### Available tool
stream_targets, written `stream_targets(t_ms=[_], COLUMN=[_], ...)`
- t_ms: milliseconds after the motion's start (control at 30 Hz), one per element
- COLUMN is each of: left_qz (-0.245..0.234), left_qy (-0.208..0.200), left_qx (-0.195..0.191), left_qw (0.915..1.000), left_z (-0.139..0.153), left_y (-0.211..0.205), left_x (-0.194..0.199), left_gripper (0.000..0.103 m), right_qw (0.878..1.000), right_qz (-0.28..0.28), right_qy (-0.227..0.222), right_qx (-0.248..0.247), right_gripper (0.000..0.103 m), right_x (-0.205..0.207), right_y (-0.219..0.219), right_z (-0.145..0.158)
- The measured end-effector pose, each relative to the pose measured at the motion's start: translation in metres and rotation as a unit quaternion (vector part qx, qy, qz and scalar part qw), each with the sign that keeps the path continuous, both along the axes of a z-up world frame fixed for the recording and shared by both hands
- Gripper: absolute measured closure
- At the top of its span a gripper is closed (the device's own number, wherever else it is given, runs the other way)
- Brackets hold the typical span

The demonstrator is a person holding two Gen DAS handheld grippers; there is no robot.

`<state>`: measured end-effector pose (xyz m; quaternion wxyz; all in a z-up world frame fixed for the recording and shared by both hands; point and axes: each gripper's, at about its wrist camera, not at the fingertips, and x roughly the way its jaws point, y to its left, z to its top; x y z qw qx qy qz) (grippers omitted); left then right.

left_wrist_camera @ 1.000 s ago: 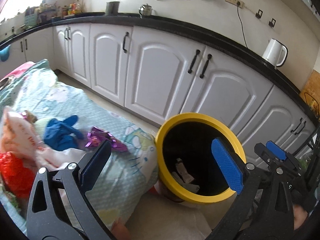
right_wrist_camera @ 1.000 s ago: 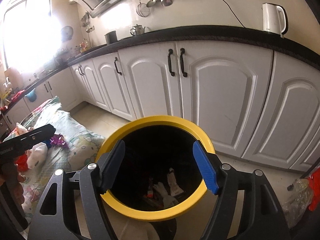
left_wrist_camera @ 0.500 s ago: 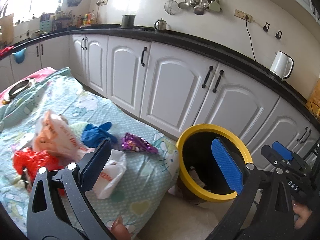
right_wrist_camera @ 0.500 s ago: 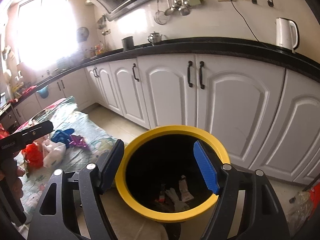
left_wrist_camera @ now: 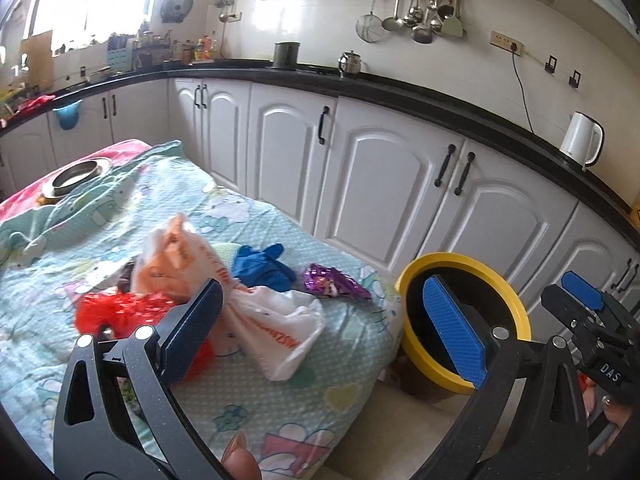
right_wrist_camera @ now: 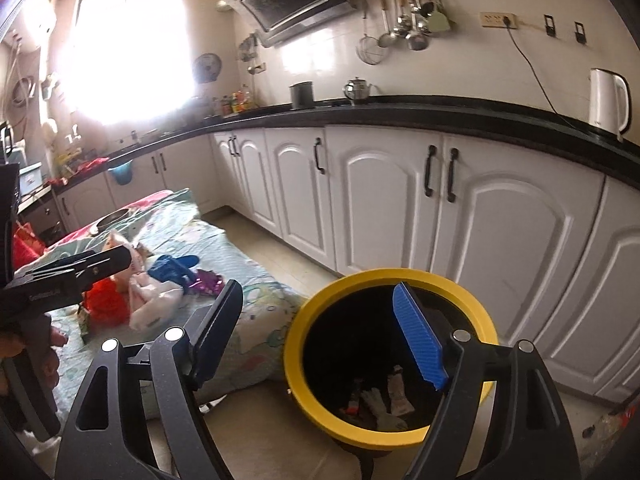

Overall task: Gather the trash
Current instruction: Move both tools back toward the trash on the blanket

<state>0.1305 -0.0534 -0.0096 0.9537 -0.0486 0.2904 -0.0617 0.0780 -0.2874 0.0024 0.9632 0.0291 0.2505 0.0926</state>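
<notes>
Trash lies on a low surface under a pale green cartoon cloth (left_wrist_camera: 280,392): a purple foil wrapper (left_wrist_camera: 334,286), a blue glove (left_wrist_camera: 260,268), a white and orange plastic bag (left_wrist_camera: 276,332), an orange bag (left_wrist_camera: 176,256) and a red bag (left_wrist_camera: 116,312). To its right, on the floor, stands a black bin with a yellow rim (right_wrist_camera: 392,276), holding a few scraps (right_wrist_camera: 384,400). My left gripper (left_wrist_camera: 320,284) is open and empty, above the cloth's near edge. My right gripper (right_wrist_camera: 318,288) hangs above the bin's left rim, its jaws opening with nothing between them.
White cabinets (left_wrist_camera: 384,200) under a black counter run along the back. A white kettle (left_wrist_camera: 582,138) stands on the counter. A metal bowl (left_wrist_camera: 78,172) sits at the far end of the cloth. Tiled floor (right_wrist_camera: 256,432) shows between cloth and bin.
Both views have swung left and tilted up. The trash pile has come toward the middle of the left view, the bin has slid right, and the right jaws have spread a little.
</notes>
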Motion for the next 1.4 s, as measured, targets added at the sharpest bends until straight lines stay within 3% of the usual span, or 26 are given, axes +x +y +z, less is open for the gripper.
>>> stream_targets(t_ms=[367, 700, 1133, 1400], left_qz=[0.040, 0.088, 0.168, 0.204], left_qy=[-0.010, -0.007, 0.007, 0.033], left_qx=[0.005, -0.012, -0.046, -0.088], left_qw=[0.9991, 0.9960, 0.9847, 0.9745], left_z=[0.003, 0.000, -0.013, -0.031], left_y=[0.033, 0.073, 0.145, 0.192], left_x=[-0.011, -0.018, -0.021, -0.020], left_gripper=[0.011, 0.011, 0.011, 0.011], right_qw=[0.999, 0.994, 0.986, 0.980], right_qz=[0.051, 0.104, 0.159, 0.177], right_qy=[0.000, 0.012, 0.039, 0.088], right_qx=[-0.004, -0.016, -0.032, -0.031], right_gripper=[0.026, 0.026, 0.026, 0.032], right_x=[0.004, 0.010, 0.034, 0.067], right_y=[0.036, 0.075, 0.133, 0.161], right_z=[0.006, 0.004, -0.009, -0.030])
